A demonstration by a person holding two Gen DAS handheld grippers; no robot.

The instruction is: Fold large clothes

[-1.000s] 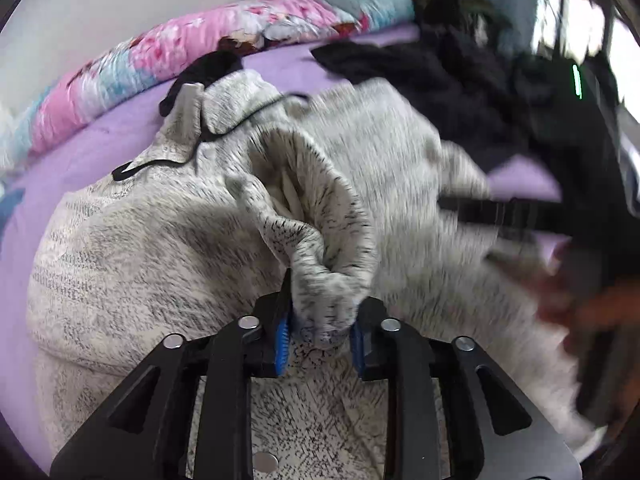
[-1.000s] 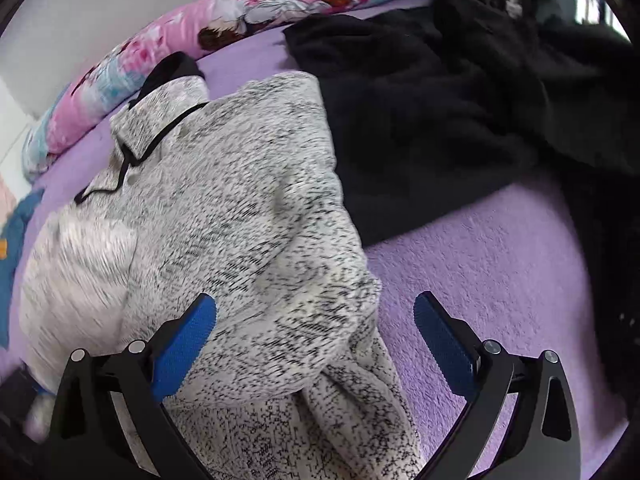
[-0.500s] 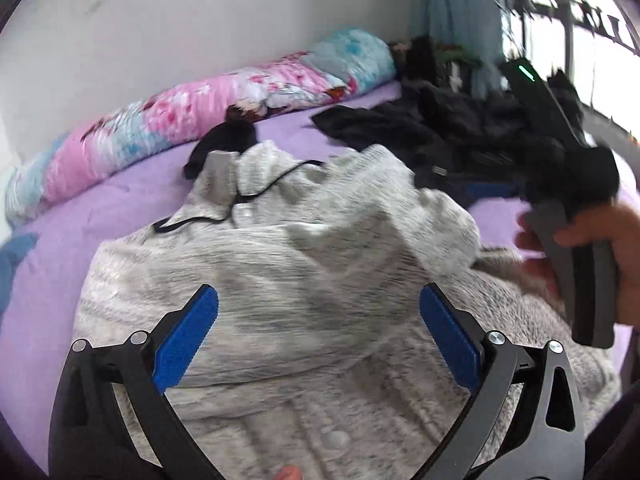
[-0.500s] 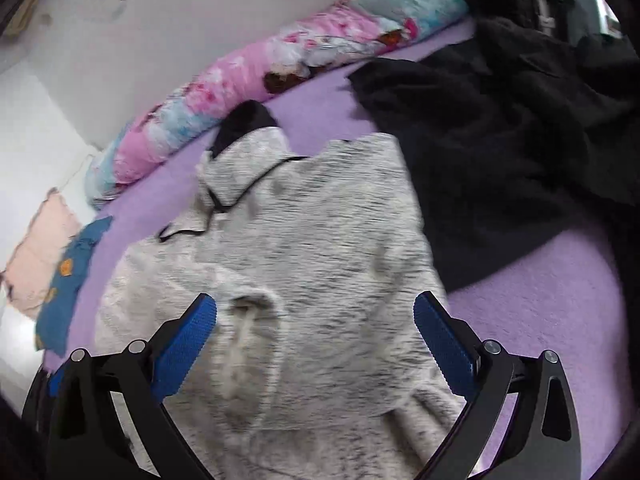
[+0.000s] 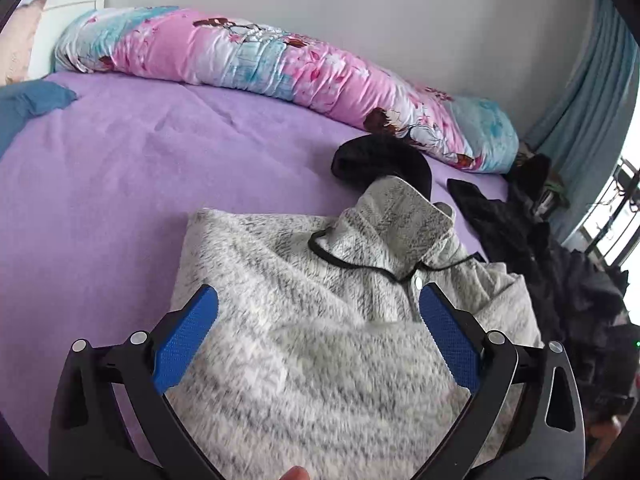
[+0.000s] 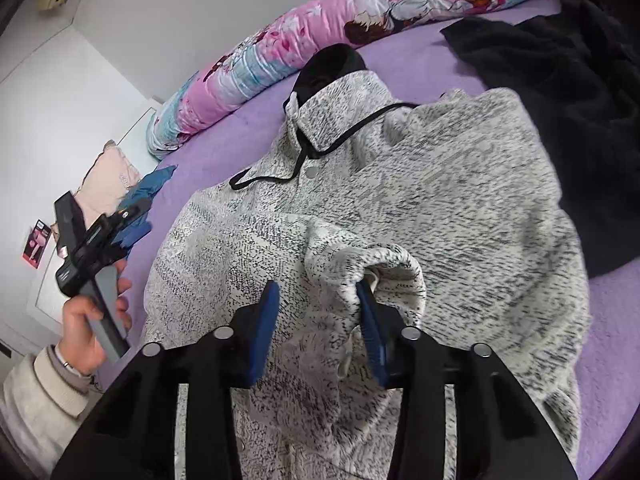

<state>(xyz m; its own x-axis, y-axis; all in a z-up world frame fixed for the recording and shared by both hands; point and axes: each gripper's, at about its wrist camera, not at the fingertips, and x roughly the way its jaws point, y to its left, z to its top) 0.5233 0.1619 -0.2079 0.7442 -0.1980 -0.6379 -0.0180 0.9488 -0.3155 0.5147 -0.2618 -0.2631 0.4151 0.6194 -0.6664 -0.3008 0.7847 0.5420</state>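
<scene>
A grey marled hoodie (image 6: 420, 208) lies spread across the purple bedsheet (image 5: 120, 168), its black-lined hood (image 6: 332, 68) toward the long floral bolster pillow (image 5: 280, 64) and its black drawstring (image 6: 340, 140) looped over the chest; the right wrist view shows the right gripper (image 6: 316, 304) with its blue pads part-way closed around a cuffed sleeve end (image 6: 384, 268) that bunches up on the garment's front — the right-hand pad touches the cuff, the left-hand pad stands beside the fabric, and whether the cloth is actually pinched cannot be told; that same view alone shows the left gripper (image 6: 132, 210) from outside, held in a bare hand (image 6: 92, 320) with a cream sleeve, off the left edge of the hoodie over the sheet's border, with a blue cloth (image 6: 148, 196) and a pinkish pillow (image 6: 108, 176) beyond it; the left wrist view shows what the other cannot — that gripper's blue pads (image 5: 188, 336) spread wide apart with nothing between them, hovering above the hoodie's blurred lower body, the collar snap and drawstring just beyond the right pad; it also takes in a teal curtain (image 5: 592, 92) and bright window at the right; a heap of black clothing (image 6: 560, 92) lies on the sheet beside the hoodie's far shoulder, seen in both views.
</scene>
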